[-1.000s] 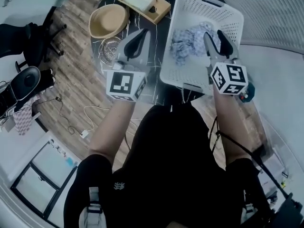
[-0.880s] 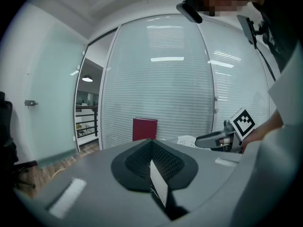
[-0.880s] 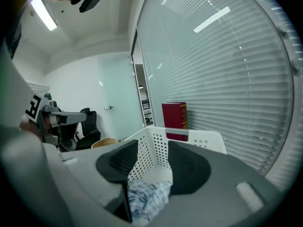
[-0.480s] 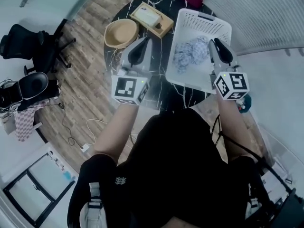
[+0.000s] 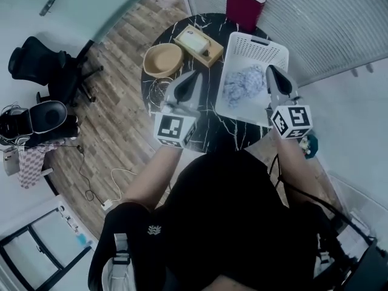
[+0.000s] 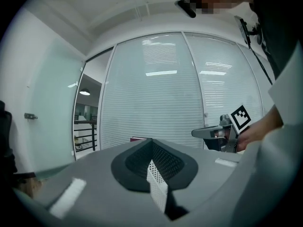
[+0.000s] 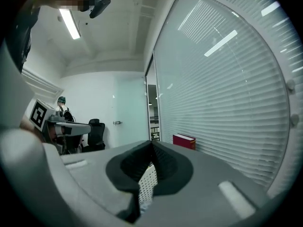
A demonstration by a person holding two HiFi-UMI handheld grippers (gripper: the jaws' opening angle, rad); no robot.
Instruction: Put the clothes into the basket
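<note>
Since the clothes point(image 5: 241, 85) lie bunched inside the white basket point(image 5: 257, 46) on the round worktop point(image 5: 206, 125), the putting-in step looks finished. The right gripper point(image 5: 270, 71) hangs above the basket's right side, its jaws having just been closing and now pressed together with nothing between them. The left gripper point(image 5: 194, 76) hovers over the worktop beside the basket, jaws likewise clenched and empty. No other garment shows, so the next move probably calls only for drawing both clear.

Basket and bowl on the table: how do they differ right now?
The basket is white, rectangular and perforated; the bowl is tan, round and smooth. The basket holds crumpled clothes; the bowl looks empty. The basket is the larger. Both sit on the black table.
</note>
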